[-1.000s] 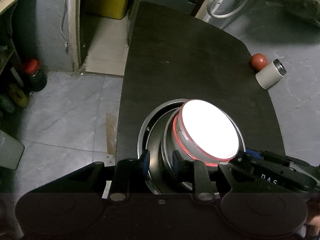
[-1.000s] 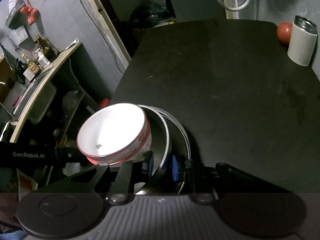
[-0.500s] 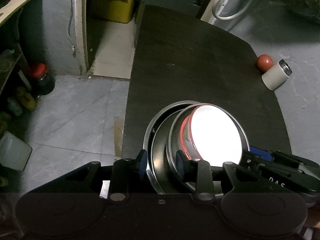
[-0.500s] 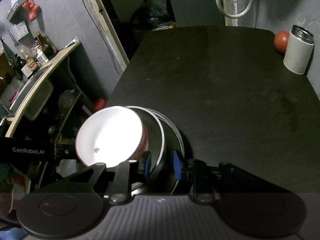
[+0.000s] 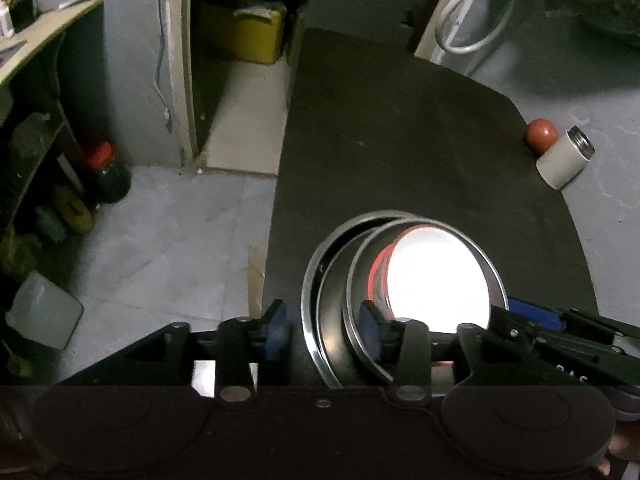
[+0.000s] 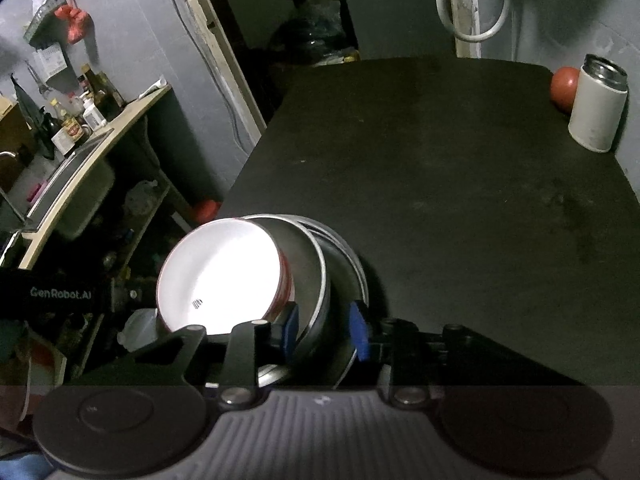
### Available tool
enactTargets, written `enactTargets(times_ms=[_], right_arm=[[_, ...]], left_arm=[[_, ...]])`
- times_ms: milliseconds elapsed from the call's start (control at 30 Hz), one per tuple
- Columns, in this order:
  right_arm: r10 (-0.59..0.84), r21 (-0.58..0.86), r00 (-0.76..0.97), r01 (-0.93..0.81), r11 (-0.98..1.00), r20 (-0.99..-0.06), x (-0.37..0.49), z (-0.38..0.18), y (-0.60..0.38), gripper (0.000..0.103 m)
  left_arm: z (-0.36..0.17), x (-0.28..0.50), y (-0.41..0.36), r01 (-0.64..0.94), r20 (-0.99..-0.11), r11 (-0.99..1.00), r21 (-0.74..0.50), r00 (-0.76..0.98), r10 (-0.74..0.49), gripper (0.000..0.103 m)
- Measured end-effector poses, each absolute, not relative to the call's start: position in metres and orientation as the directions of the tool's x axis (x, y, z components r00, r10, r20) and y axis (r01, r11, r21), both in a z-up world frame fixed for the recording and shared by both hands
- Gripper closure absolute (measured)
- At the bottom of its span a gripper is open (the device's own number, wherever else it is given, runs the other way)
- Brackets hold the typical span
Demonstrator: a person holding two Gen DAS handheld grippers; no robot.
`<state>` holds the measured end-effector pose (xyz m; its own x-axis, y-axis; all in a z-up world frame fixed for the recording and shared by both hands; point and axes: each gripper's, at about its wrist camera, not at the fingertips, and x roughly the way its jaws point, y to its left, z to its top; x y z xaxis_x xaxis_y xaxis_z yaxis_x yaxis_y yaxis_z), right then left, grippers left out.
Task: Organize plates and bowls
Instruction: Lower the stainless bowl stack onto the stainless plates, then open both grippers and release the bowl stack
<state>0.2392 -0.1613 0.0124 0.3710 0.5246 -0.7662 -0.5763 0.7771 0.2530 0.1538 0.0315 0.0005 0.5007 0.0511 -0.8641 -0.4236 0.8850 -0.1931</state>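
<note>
**Kid:** Where are the dishes?

**Helper:** They sit in one pile near the edge of the dark table [image 6: 460,168]. A white bowl [image 5: 438,280] with a red rim sits inside a metal plate [image 5: 356,280], and that plate sits in another metal plate [image 5: 320,256] under it.

**Kid:** Is the pile neat?

**Helper:** Not quite. The top plate leans and sits a bit off to one side, so the rims don't line up.

**Kid:** What are the grabbers doing?

**Helper:** The left gripper [image 5: 324,330] has its blue fingers apart, one on each side of the plate rims. I don't think they squeeze. The right gripper [image 6: 324,330] looks the same: fingers apart around the rims on the other side.

**Kid:** So is the job done?

**Helper:** Almost, I think. All the dishes I can see are stacked. What is left is to nudge the pile straight and let go. The white cup [image 6: 596,108] and the red ball [image 6: 563,87] in the far corner are well apart from the pile.
</note>
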Motion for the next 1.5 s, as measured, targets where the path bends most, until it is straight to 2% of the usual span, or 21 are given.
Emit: enactTargets(times_ms=[33, 67, 233, 467, 833, 1167, 1500], right_arm=[[0.500, 0.225, 0.393, -0.566, 0.793, -0.771, 0.239, 0.013, -0.163, 0.045], [0.494, 0.219, 0.405, -0.560, 0.799, -0.769, 0.239, 0.013, -0.165, 0.036], [0.522, 0.254, 0.388, -0.562, 0.787, -0.760, 0.237, 0.012, -0.173, 0.036], [0.538, 0.257, 0.388, -0.578, 0.774, -0.749, 0.233, 0.015, -0.179, 0.027], [0.597, 0.305, 0.423, -0.578, 0.757, -0.682, 0.217, 0.018, -0.201, 0.014], [0.602, 0.312, 0.494, -0.549, 0.776, -0.627, 0.191, 0.029, -0.218, 0.002], [0.490, 0.272, 0.627, -0.416, 0.868, -0.606, 0.143, 0.041, -0.234, 0.000]], left_arm=[[0.002, 0.153, 0.031, -0.423, -0.859, 0.886, -0.190, 0.509, 0.059, 0.050], [0.003, 0.152, 0.030, -0.427, -0.856, 0.886, -0.182, 0.511, 0.071, 0.049], [0.005, 0.152, 0.028, -0.435, -0.855, 0.884, -0.170, 0.511, 0.087, 0.048], [0.010, 0.147, 0.022, -0.448, -0.848, 0.883, -0.140, 0.514, 0.126, 0.042], [0.021, 0.117, 0.012, -0.486, -0.780, 0.864, -0.135, 0.590, 0.210, 0.007], [0.028, 0.090, -0.005, -0.414, -0.714, 0.899, -0.147, 0.673, 0.193, 0.001], [0.025, 0.066, -0.004, -0.296, -0.690, 0.941, -0.165, 0.716, 0.104, 0.001]])
